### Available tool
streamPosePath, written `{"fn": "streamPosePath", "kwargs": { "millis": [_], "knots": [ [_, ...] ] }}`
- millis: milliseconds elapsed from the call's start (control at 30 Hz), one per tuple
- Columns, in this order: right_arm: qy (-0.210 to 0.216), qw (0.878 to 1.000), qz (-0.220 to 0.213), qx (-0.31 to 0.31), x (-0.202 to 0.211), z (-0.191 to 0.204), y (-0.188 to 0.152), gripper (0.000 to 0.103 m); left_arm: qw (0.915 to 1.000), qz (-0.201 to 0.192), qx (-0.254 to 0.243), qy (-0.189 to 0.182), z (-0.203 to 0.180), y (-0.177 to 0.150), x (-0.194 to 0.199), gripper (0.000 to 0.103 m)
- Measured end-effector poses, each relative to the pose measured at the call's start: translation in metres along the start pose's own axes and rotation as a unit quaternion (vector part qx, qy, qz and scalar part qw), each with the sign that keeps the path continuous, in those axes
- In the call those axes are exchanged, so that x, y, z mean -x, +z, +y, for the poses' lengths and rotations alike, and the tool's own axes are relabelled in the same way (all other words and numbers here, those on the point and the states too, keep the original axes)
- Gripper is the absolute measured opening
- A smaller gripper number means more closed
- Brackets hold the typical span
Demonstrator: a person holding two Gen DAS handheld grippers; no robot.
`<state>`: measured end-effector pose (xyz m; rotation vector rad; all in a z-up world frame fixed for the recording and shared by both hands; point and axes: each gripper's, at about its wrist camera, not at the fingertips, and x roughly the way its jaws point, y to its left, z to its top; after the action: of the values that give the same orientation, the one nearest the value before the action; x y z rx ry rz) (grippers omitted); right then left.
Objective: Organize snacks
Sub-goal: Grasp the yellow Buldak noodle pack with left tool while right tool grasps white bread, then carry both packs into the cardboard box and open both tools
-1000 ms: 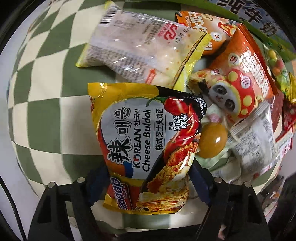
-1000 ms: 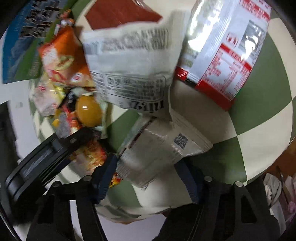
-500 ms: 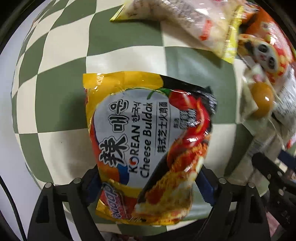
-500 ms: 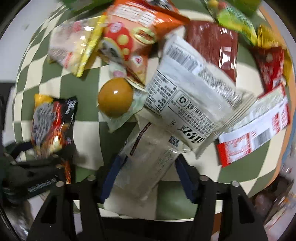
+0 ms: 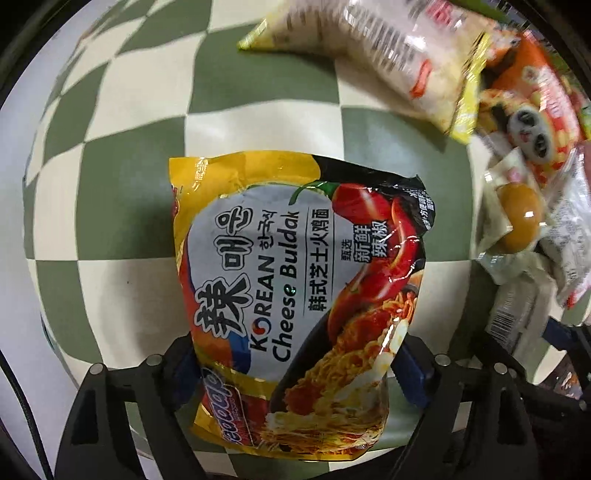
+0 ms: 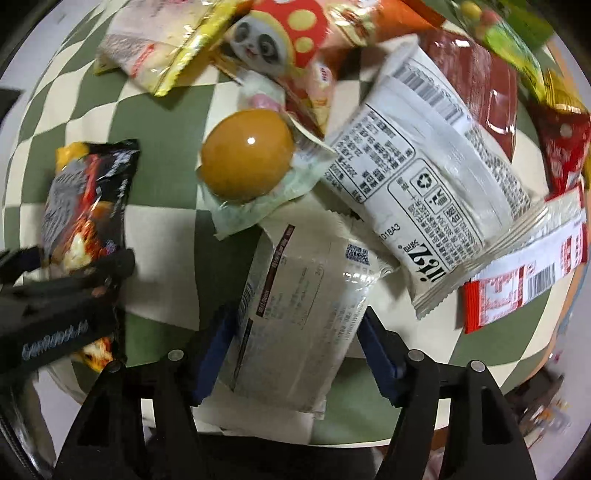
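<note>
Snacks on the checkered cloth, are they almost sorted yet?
Not nearly. Nothing looks sorted so far. In hand: the left tongs grip the Cheese Buldak noodle pack, and the right tongs grip a clear white packet. Left to do: the panda bag, the packaged egg and the big white pack lie overlapping in a heap.

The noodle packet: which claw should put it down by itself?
Left. The left claw already grips the noodle packet over bare checkered cloth. The right claw is busy holding a white packet.
</note>
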<state>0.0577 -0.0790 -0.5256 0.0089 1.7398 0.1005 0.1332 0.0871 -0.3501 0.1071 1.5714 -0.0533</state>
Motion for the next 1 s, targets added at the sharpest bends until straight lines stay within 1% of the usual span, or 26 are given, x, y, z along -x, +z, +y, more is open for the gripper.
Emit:
{"fn": "streamPosePath", "kwargs": {
  "millis": [67, 167, 200, 233, 267, 333, 400, 433, 467, 500, 567, 633, 667, 700, 733, 767, 800, 867, 900, 933, 967, 1000],
  "knots": [
    [-0.002, 1.0, -0.003, 0.0, -0.007, -0.006, 0.004, 0.067, 1.0, -0.004, 0.006, -0.004, -0.002, 0.001, -0.001, 0.086],
    [0.003, 1.0, -0.005, 0.005, 0.001, -0.009, -0.006, 0.066, 0.9998, -0.016, 0.008, -0.008, -0.007, 0.0, -0.004, 0.086],
    [0.008, 1.0, -0.005, 0.005, -0.004, -0.017, -0.013, 0.065, 0.9997, -0.018, 0.006, -0.013, -0.009, 0.001, -0.002, 0.086],
    [0.011, 1.0, -0.006, 0.007, 0.013, -0.01, -0.011, 0.065, 0.9995, -0.022, 0.008, -0.019, -0.007, -0.002, -0.006, 0.086],
    [0.013, 1.0, -0.009, 0.011, 0.016, -0.009, -0.014, 0.062, 0.9993, -0.026, 0.011, -0.024, -0.008, 0.002, -0.003, 0.086],
    [0.021, 0.999, -0.017, 0.022, 0.024, -0.007, -0.022, 0.06, 0.9988, -0.037, 0.01, -0.03, 0.001, 0.003, -0.003, 0.086],
    [0.03, 0.999, -0.027, 0.027, 0.031, -0.008, -0.03, 0.06, 0.998, -0.05, 0.009, -0.037, 0.014, -0.013, -0.008, 0.086],
    [0.034, 0.999, -0.031, 0.026, 0.038, -0.01, -0.038, 0.06, 0.9978, -0.054, 0.008, -0.039, 0.017, -0.02, -0.025, 0.086],
    [0.044, 0.998, -0.037, 0.021, 0.044, -0.011, -0.039, 0.059, 0.997, -0.06, 0.007, -0.047, 0.02, -0.027, -0.023, 0.086],
    [0.052, 0.998, -0.041, 0.017, 0.052, -0.026, -0.045, 0.059, 0.9963, -0.065, 0.006, -0.056, 0.024, -0.033, -0.016, 0.086],
    [0.066, 0.996, -0.055, 0.008, 0.067, -0.034, -0.046, 0.059, 0.9948, -0.077, 0.002, -0.066, 0.026, -0.046, -0.018, 0.086],
    [0.078, 0.994, -0.081, -0.003, 0.088, -0.042, -0.043, 0.059, 0.9919, -0.097, -0.008, -0.082, 0.026, -0.053, -0.01, 0.086],
    [0.083, 0.992, -0.091, -0.007, 0.097, -0.048, -0.041, 0.059, 0.9905, -0.104, -0.01, -0.09, 0.025, -0.052, 0.006, 0.086],
    [0.088, 0.991, -0.105, -0.013, 0.11, -0.053, -0.041, 0.059, 0.9889, -0.111, -0.014, -0.098, 0.024, -0.053, 0.01, 0.086],
    [0.093, 0.988, -0.118, -0.019, 0.126, -0.061, -0.043, 0.059, 0.988, -0.113, -0.016, -0.105, 0.021, -0.052, 0.012, 0.086],
    [0.096, 0.986, -0.132, -0.024, 0.149, -0.06, -0.04, 0.059, 0.988, -0.107, -0.018, -0.109, 0.018, -0.049, 0.015, 0.086],
    [0.099, 0.984, -0.147, -0.028, 0.171, -0.063, -0.03, 0.059, 0.9868, -0.108, -0.017, -0.12, 0.017, -0.043, 0.016, 0.086],
    [0.107, 0.977, -0.18, -0.034, 0.201, -0.073, -0.015, 0.059, 0.9862, -0.103, -0.015, -0.129, 0.01, -0.032, 0.015, 0.086],
    [0.106, 0.975, -0.192, -0.033, 0.215, -0.081, -0.007, 0.059, 0.9849, -0.111, -0.015, -0.132, 0.009, -0.022, 0.016, 0.086],
    [0.104, 0.972, -0.207, -0.032, 0.231, -0.091, 0.005, 0.059, 0.9851, -0.113, -0.014, -0.129, 0.006, -0.018, 0.013, 0.086],
    [0.099, 0.97, -0.221, -0.031, 0.25, -0.1, 0.014, 0.059, 0.9843, -0.119, -0.014, -0.129, 0.003, -0.006, 0.009, 0.086],
    [0.092, 0.967, -0.234, -0.027, 0.263, -0.108, 0.031, 0.059, 0.9841, -0.119, -0.014, -0.131, 0.002, 0.002, 0.003, 0.086]
  ]
}}
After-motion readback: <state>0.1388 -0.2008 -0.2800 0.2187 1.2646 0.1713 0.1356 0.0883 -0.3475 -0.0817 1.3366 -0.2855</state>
